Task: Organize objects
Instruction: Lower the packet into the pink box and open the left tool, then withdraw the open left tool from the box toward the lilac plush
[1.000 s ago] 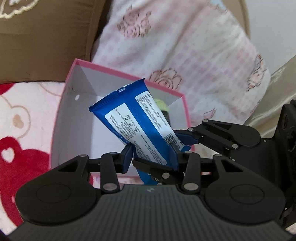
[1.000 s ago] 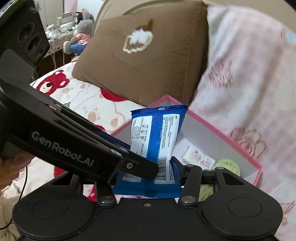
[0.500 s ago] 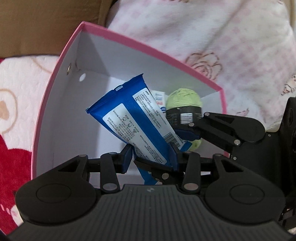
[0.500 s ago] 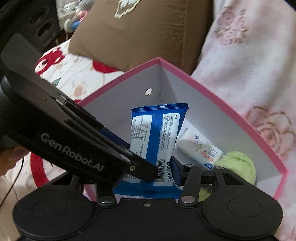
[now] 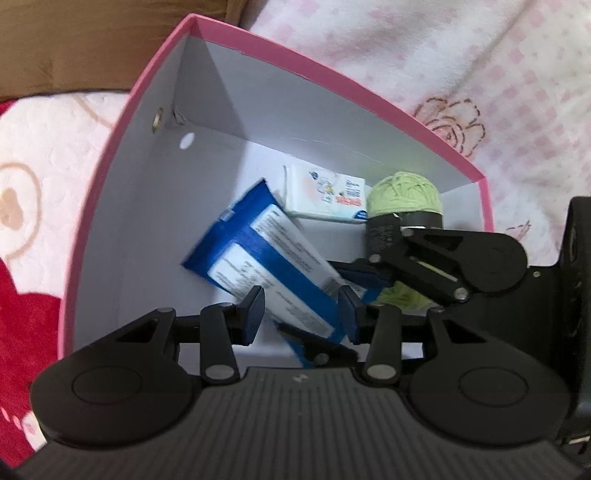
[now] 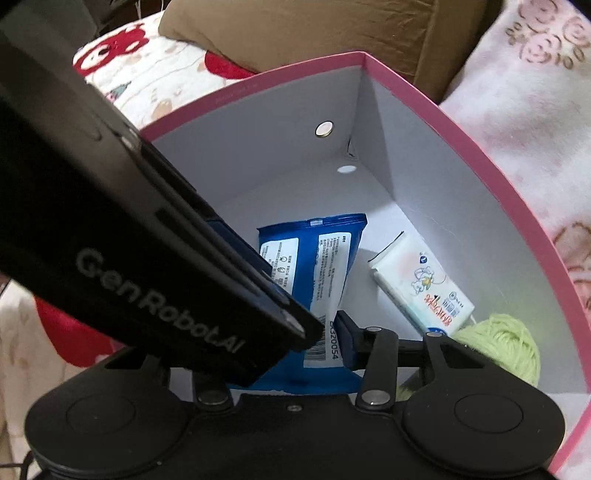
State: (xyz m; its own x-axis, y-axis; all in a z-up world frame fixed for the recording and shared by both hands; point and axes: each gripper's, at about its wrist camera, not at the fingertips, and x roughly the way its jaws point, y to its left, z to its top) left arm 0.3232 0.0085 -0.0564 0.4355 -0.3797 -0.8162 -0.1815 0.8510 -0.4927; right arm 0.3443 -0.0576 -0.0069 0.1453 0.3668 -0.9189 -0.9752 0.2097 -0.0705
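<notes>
**Inspection: packet inside box, gripped from two sides**

Found blue packet [image 5: 258,254] low inside pink box [image 5: 295,48], tilted, upper end toward the far corner. Cannot tell whether lower end touches the floor. Noted left gripper [image 5: 301,314] clamped on packet's lower part, one pad at each long edge. Noted right gripper [image 6: 314,332] clamped on same packet from the side, having just been closing further with packet between the jaws. Recorded white tissue pack [image 5: 325,199] flat on box floor just beyond packet. Recorded green yarn ball [image 5: 402,192] beside it in the corner. Observed brown pillow [image 6: 314,33] and pink quilt [image 5: 443,74] behind box.
</notes>
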